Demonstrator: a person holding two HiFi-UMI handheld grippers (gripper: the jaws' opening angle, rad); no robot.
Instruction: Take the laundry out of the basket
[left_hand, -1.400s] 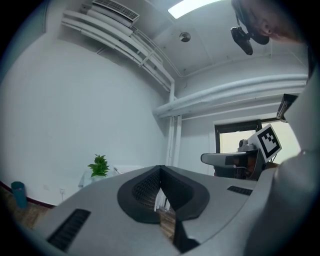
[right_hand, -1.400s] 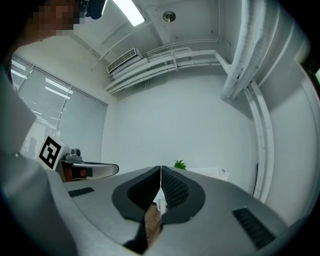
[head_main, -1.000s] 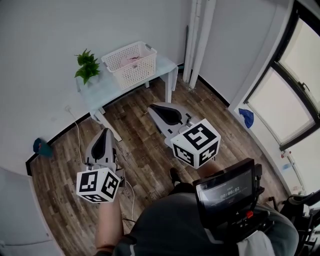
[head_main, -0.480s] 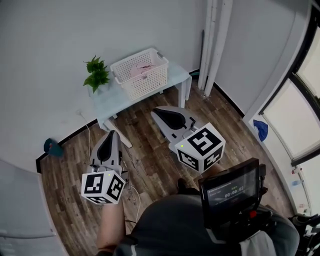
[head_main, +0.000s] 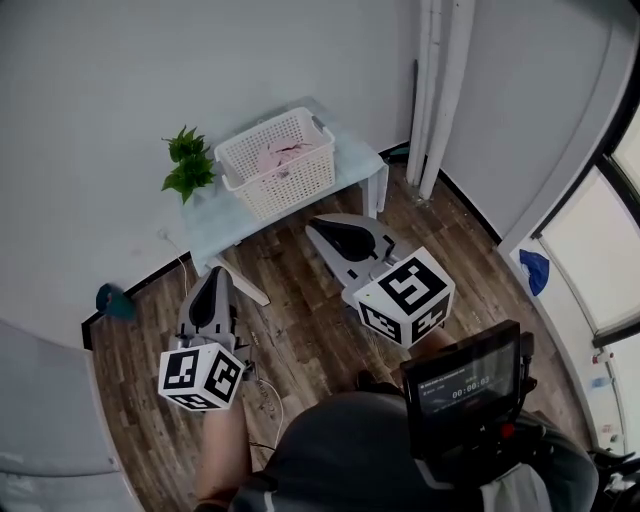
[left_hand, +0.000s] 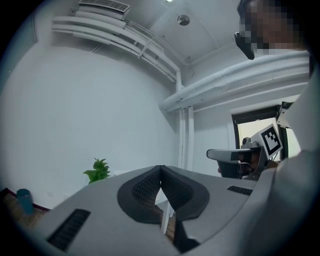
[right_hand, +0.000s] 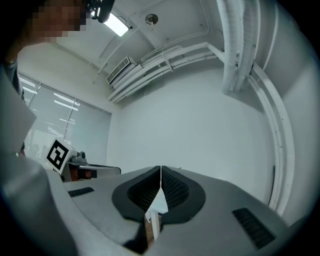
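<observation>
A white laundry basket (head_main: 270, 165) stands on a small pale table (head_main: 215, 215) against the wall, with pink laundry (head_main: 284, 155) inside it. My left gripper (head_main: 213, 274) is held level over the wood floor, short of the table's near edge, its jaws shut and empty. My right gripper (head_main: 314, 223) points at the table just below the basket, also shut with nothing in it. In the left gripper view the left gripper (left_hand: 160, 169) has its tips together. In the right gripper view the right gripper (right_hand: 160, 169) shows its tips meeting, with a table leg (right_hand: 150, 222) behind them.
A green potted plant (head_main: 185, 165) sits at the table's left end. White pipes (head_main: 437, 90) run up the corner to the right of the table. A teal object (head_main: 112, 300) and a cable (head_main: 268, 392) lie on the floor. A blue item (head_main: 534, 272) lies near the window.
Both grippers have moved forward toward the table. The basket and table now stand nearer and more central in the head view. Both grippers' jaws stayed shut.
</observation>
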